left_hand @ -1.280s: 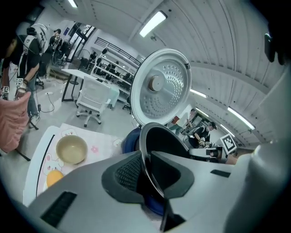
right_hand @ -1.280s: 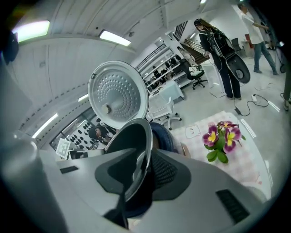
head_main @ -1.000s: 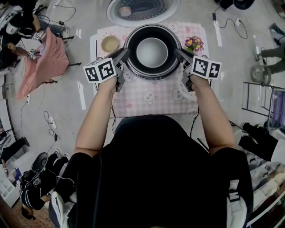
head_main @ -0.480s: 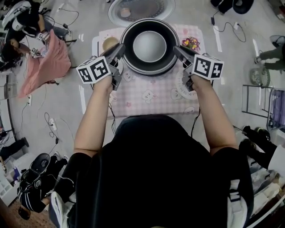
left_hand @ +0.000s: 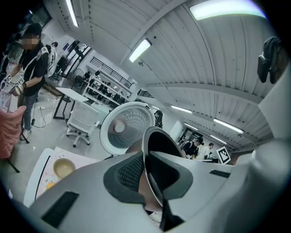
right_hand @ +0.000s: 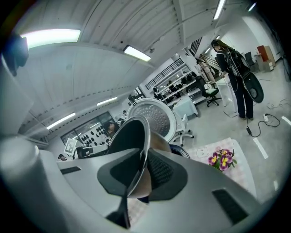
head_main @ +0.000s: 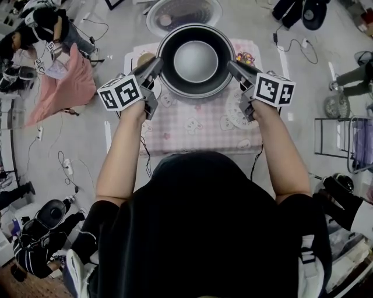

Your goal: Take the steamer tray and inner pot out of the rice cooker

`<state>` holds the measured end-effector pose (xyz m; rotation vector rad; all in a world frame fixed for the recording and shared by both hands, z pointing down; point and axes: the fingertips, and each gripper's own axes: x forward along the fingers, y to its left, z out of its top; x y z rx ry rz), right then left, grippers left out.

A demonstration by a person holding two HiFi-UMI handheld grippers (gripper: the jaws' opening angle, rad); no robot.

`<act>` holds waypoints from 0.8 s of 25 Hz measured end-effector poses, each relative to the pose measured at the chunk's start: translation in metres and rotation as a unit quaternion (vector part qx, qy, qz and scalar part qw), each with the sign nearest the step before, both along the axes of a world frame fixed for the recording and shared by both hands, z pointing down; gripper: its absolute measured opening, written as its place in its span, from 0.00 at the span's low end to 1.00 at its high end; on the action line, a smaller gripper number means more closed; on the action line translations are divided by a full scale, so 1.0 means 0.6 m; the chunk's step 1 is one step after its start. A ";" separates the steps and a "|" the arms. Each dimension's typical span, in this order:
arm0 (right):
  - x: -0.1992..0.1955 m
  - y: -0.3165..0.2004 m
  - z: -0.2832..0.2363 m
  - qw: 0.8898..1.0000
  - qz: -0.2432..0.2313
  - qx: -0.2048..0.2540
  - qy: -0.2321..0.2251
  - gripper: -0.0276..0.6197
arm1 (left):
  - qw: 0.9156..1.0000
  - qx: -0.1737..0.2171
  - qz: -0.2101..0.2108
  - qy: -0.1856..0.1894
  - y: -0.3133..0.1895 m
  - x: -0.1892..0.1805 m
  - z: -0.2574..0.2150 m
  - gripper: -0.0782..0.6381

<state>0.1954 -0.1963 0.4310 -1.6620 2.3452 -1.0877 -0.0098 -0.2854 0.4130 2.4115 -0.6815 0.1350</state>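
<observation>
The inner pot (head_main: 195, 58), dark-walled with a grey bottom, hangs in the air above the table, held level between both grippers. My left gripper (head_main: 156, 63) is shut on the pot's left rim and my right gripper (head_main: 233, 65) on its right rim. In the left gripper view the thin metal rim (left_hand: 157, 141) runs between the pads of the left gripper (left_hand: 148, 170). The right gripper view shows the same on the other side, with the rim (right_hand: 134, 136) clamped in the right gripper (right_hand: 138, 175). The pot hides the cooker body from the head camera. I see no steamer tray.
The cooker's open round lid (head_main: 183, 11) stands behind the pot. On the pink checked tablecloth (head_main: 198, 125) are a small beige bowl (head_main: 145, 58) at the left and a flower pot (head_main: 247, 57) at the right. People, cables and a pink cloth (head_main: 61, 84) surround the table.
Both grippers have risen together with the pot in them. It has come up out of the black cooker ring, which it now covers, and it looks larger.
</observation>
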 end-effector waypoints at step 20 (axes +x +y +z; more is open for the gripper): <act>-0.014 0.101 -0.033 1.000 -0.024 0.019 0.000 0.13 | 1.000 0.020 -0.018 0.009 0.109 -0.017 -0.040 0.18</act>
